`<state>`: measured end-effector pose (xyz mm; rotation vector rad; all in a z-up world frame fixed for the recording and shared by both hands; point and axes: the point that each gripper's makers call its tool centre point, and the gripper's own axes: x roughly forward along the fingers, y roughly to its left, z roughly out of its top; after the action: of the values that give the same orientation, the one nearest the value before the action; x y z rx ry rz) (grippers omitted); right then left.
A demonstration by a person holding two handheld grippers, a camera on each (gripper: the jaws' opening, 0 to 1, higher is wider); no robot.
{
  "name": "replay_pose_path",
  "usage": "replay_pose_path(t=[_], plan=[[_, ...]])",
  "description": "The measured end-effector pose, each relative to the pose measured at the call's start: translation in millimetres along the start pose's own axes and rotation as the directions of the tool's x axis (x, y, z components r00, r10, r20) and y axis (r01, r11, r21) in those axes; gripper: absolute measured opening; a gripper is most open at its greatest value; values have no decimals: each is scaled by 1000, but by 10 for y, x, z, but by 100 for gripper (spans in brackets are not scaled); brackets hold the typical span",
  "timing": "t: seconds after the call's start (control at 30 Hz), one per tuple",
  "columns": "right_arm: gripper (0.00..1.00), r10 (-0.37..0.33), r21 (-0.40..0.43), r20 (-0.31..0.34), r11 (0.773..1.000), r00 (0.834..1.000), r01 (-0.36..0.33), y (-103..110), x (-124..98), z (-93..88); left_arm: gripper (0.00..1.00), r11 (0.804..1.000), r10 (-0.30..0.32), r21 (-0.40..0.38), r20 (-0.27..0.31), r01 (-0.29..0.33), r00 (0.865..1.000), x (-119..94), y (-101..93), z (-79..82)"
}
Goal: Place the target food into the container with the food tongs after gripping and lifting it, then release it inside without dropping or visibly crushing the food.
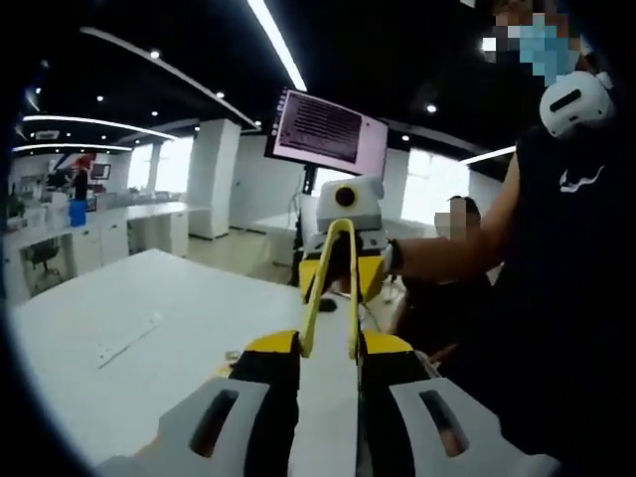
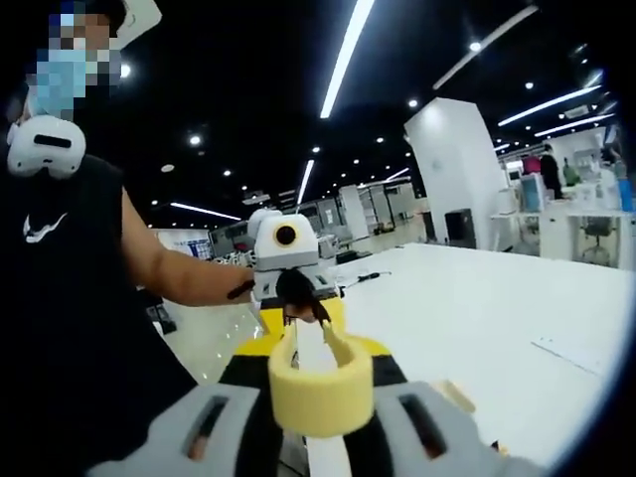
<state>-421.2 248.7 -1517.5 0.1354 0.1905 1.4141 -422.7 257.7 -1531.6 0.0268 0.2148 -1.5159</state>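
Note:
Yellow food tongs (image 1: pixel 343 278) stretch in the air between my two grippers. In the left gripper view their two arms rise from between my left gripper's (image 1: pixel 330 350) yellow-tipped jaws, which close against them from outside, and meet at a point in front of the right gripper (image 1: pixel 348 268). In the right gripper view the tongs' broad looped end (image 2: pixel 320 396) sits clamped between my right gripper's (image 2: pixel 320 370) jaws. Beyond it one arm runs on toward the left gripper (image 2: pixel 288 288), held by a person's hand.
A white table (image 1: pixel 169 328) spreads below, carrying a flat white strip (image 1: pixel 129 343) and a small dark object (image 1: pixel 326 305). A person in a black shirt (image 1: pixel 566 298) stands close by. A monitor (image 1: pixel 328 129) stands behind the table.

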Motion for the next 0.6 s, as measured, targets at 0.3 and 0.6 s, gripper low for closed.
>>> replay_pose_path(t=[0.3,0.6], plan=[[17,26,-101,62,995,998,-19,68,26,92,0,1000,-9,-19,-13,9,1000,-23,-37,22],[16,50,-99,39,994,998,-46,142,115,67,0,999,-36,-2,-18,36,999,20,-88,106]])
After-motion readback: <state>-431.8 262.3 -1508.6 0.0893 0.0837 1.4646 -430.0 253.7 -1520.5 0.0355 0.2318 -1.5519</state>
